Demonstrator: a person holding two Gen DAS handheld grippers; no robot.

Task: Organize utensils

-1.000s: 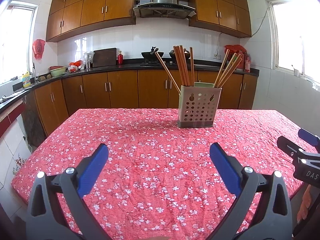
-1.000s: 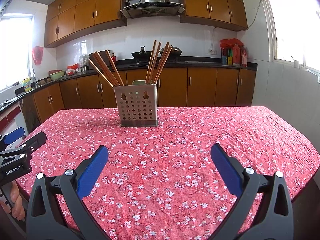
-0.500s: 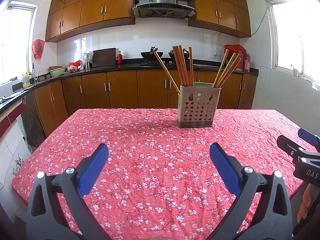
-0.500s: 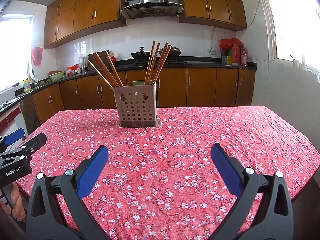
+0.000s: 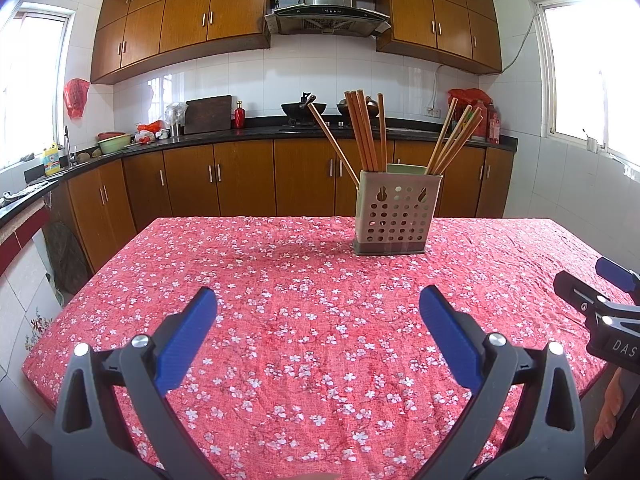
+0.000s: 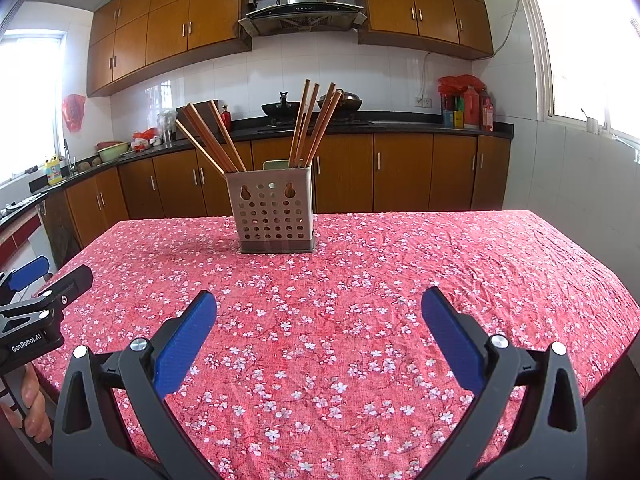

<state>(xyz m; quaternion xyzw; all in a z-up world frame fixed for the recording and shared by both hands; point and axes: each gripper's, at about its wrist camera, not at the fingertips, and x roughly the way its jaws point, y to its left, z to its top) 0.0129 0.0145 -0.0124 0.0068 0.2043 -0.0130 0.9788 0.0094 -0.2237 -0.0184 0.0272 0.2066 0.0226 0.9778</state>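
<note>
The chopsticks (image 5: 362,132) stand in two splayed bunches in the holder (image 5: 396,216), which sits mid-tabletop (image 5: 280,280), well apart from both grippers. No utensil lies loose on the cloth, so the step in hand is probably an approach or a finished sort. If a stick is to be drawn, come in from above, pinch one near its top and lift straight so the holder does not tip. Left gripper (image 5: 318,328) and right gripper (image 6: 318,330) hover low at the near edge, level, aimed forward, jaws spread wide and empty.
</note>
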